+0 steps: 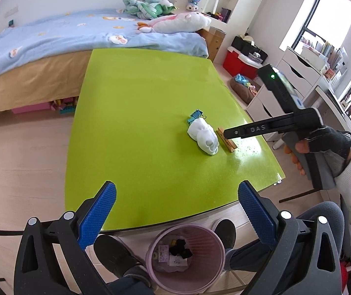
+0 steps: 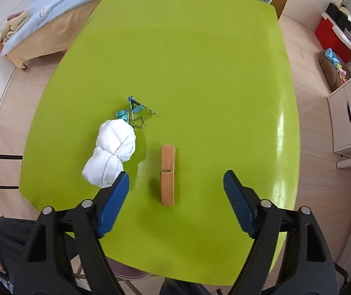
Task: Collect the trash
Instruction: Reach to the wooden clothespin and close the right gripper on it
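A wooden clothespin (image 2: 167, 175) lies flat on the green worktop (image 2: 200, 73), near its front edge, with the right gripper (image 2: 176, 187) poised over it, jaws apart on either side and not touching it. Just left of the clothespin sits a wad of white tissue (image 2: 112, 151), with blue binder clips (image 2: 132, 111) at its far end. The left gripper (image 1: 176, 211) hangs wide and empty above a pink wastebasket (image 1: 210, 236) on the floor.
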`<state>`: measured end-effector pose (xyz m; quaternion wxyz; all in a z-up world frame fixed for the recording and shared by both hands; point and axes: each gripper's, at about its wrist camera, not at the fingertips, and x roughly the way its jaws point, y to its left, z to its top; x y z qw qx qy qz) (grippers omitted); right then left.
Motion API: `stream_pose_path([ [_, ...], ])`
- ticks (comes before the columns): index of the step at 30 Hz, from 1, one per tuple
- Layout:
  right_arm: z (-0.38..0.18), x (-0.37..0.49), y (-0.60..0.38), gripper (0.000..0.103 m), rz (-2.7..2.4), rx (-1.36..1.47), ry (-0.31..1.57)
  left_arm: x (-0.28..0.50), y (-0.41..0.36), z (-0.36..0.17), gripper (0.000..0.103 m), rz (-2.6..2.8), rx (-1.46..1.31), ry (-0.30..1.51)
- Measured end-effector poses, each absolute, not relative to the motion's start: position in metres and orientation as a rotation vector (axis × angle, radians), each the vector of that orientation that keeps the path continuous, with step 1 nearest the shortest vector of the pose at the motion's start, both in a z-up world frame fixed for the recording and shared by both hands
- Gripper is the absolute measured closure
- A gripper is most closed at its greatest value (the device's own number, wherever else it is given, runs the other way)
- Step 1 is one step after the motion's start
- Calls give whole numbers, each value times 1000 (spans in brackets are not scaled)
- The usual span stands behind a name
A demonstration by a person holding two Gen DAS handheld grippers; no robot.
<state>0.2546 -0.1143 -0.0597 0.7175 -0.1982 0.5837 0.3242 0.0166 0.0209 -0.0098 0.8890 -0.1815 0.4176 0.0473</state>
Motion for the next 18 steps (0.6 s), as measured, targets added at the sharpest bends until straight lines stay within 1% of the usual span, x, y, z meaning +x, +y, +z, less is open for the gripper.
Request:
stream_pose_path([
  [1, -63, 255, -113, 37, 722, -434, 1298, 16, 21, -10, 8, 98, -378, 866],
  [2, -65, 256, -112, 41, 720, -435, 1300, 16, 22, -10, 8, 99, -381, 864],
  [3, -67, 257, -111, 47, 721, -437, 1301, 17, 22, -10, 8, 99, -383, 863],
  [5, -69, 259, -109, 53, 729, -435, 1306, 17, 22, -10, 8, 99, -385, 865],
  [7, -70, 259, -108, 64, 737, -430, 1306, 18, 21, -11, 8, 98, -381, 868],
  [10, -73, 261, -106, 74, 741, -431, 1310, 18, 20, -11, 8, 98, -374, 872],
  [14, -76, 263, -105, 82, 750, -426, 1321, 19, 19, -11, 8, 101, -368, 878],
  [15, -76, 263, -105, 87, 751, -426, 1320, 19, 19, -12, 8, 102, -367, 879],
  [18, -76, 264, -106, 89, 752, -423, 1316, 20, 18, -12, 8, 107, -361, 884],
])
